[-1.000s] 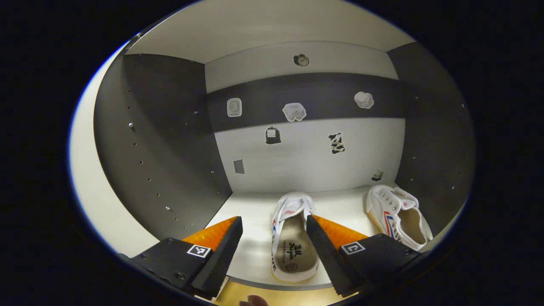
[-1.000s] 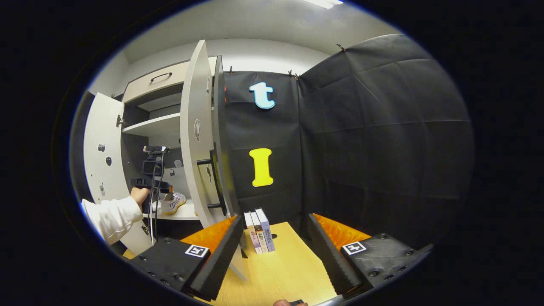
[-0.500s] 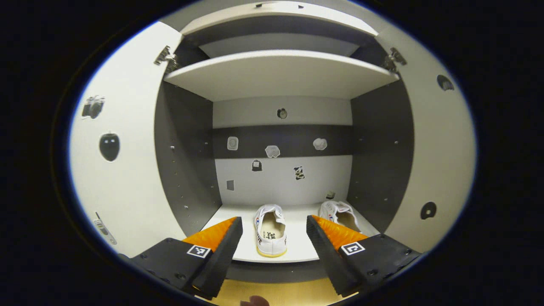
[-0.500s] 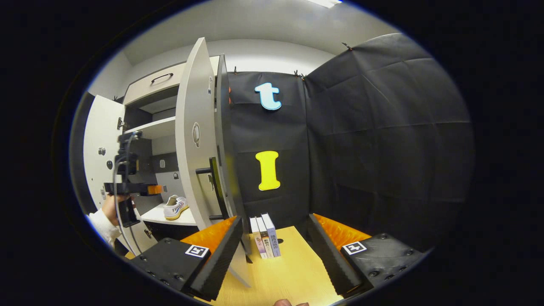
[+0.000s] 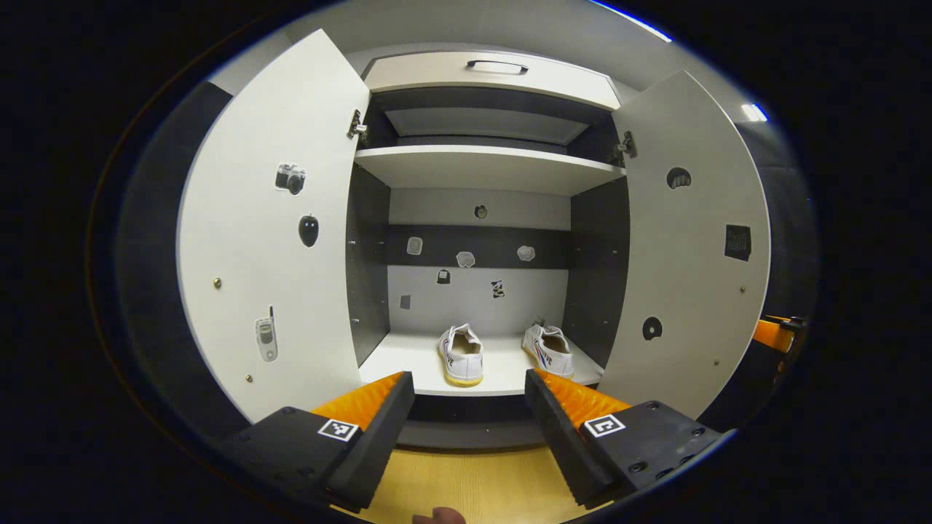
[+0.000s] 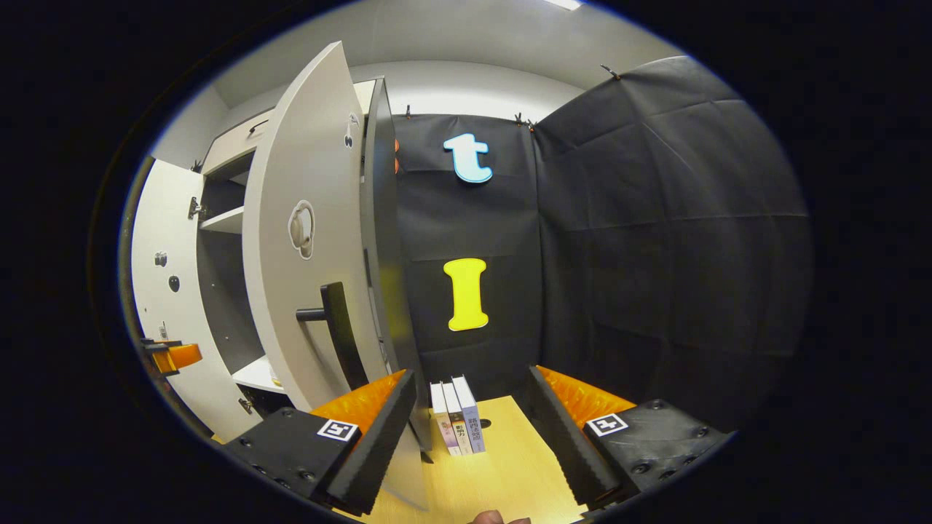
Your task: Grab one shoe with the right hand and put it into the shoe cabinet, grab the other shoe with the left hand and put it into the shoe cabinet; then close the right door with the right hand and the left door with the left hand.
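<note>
Both shoes are in the shoe cabinet (image 5: pixel 480 171) now, side by side on its bottom shelf: one shoe (image 5: pixel 461 354) near the middle, the other shoe (image 5: pixel 550 350) toward the cabinet's right wall. So I'd say the loading part is done and it's door time. My left gripper (image 5: pixel 466 426) sits in front of the cabinet, jaws apart, holding nothing. My right gripper (image 6: pixel 467 429) is wide open and empty too, just beside the right door (image 6: pixel 309 240), whose handle (image 6: pixel 336 335) is close by. Next move: push that door shut, then swing the left door (image 5: pixel 273 240) closed.
</note>
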{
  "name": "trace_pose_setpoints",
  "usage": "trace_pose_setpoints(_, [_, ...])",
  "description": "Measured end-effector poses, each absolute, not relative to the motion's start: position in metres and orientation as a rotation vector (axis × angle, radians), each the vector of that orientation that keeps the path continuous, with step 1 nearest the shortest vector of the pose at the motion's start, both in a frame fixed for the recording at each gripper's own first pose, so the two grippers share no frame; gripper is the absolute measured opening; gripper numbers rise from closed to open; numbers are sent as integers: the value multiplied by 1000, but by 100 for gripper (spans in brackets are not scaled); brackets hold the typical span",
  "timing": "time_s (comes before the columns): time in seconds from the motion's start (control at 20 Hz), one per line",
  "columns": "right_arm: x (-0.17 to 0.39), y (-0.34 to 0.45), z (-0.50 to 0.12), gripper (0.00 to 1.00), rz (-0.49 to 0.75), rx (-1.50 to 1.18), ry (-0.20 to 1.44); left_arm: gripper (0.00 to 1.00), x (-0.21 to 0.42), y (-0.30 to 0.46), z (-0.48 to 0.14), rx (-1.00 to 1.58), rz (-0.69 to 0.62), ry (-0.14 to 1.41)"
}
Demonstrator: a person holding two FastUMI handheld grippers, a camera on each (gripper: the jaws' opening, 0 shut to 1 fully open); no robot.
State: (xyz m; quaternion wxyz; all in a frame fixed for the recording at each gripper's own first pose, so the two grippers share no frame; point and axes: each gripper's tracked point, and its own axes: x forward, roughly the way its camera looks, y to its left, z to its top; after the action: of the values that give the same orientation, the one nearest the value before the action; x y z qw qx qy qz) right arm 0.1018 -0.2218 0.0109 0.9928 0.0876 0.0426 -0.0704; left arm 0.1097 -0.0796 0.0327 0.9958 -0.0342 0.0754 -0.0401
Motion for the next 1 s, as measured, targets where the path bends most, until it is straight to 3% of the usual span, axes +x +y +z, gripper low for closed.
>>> trace_pose_setpoints(0.45, [109, -194, 13, 100, -121, 133, 76, 96, 46, -64, 35, -91, -182, 102])
trace_pose_setpoints(0.8, [105, -139, 15, 97, -80, 132, 66, 96, 38, -13, 29, -64, -137, 100])
trace_pose_setpoints(1.0, [108, -81, 16, 98, 19, 130, 76, 96, 31, 17, 30, -62, -93, 89])
